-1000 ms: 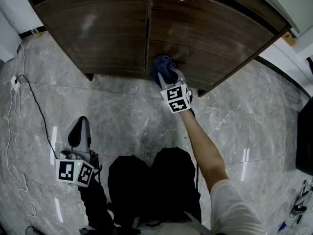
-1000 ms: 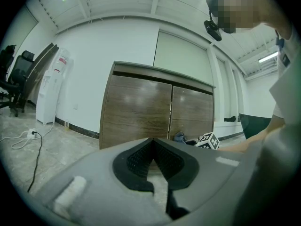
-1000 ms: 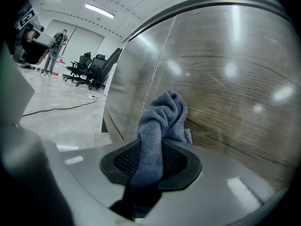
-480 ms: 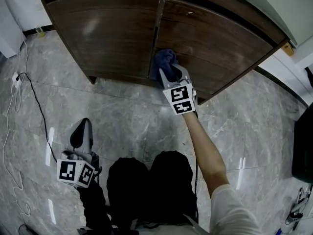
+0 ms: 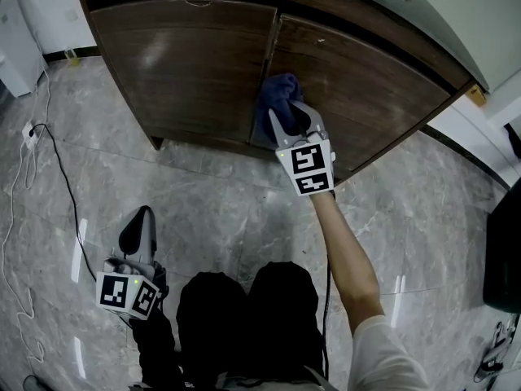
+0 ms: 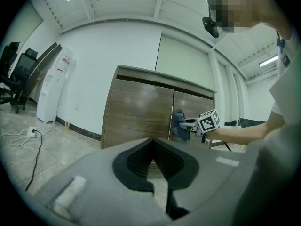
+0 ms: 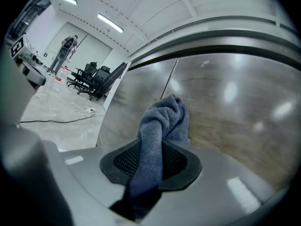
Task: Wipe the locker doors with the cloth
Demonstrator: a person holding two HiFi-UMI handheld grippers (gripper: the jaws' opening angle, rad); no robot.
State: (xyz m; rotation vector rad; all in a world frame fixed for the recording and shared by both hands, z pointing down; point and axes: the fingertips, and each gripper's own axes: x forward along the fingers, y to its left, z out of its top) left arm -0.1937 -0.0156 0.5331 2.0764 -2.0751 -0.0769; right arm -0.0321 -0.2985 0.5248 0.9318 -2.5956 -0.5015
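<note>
The right gripper [image 5: 289, 120] clamps the cloth [image 5: 273, 96], apparently pressed against the locker doors [image 5: 195, 63]; firm, overlapping strokes would serve; the left gripper [image 5: 137, 222] hangs closed, empty.

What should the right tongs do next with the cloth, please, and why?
Probably slide the blue cloth rightward across the right door: the right tongs clamp it against the wood beside the seam, with most of that door lying beyond.

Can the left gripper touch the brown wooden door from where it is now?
Probably not yet. The left gripper hangs low beside the person's leg, apart from the dark brown wooden left door, with grey marble floor between. Nothing blocks it.
</note>
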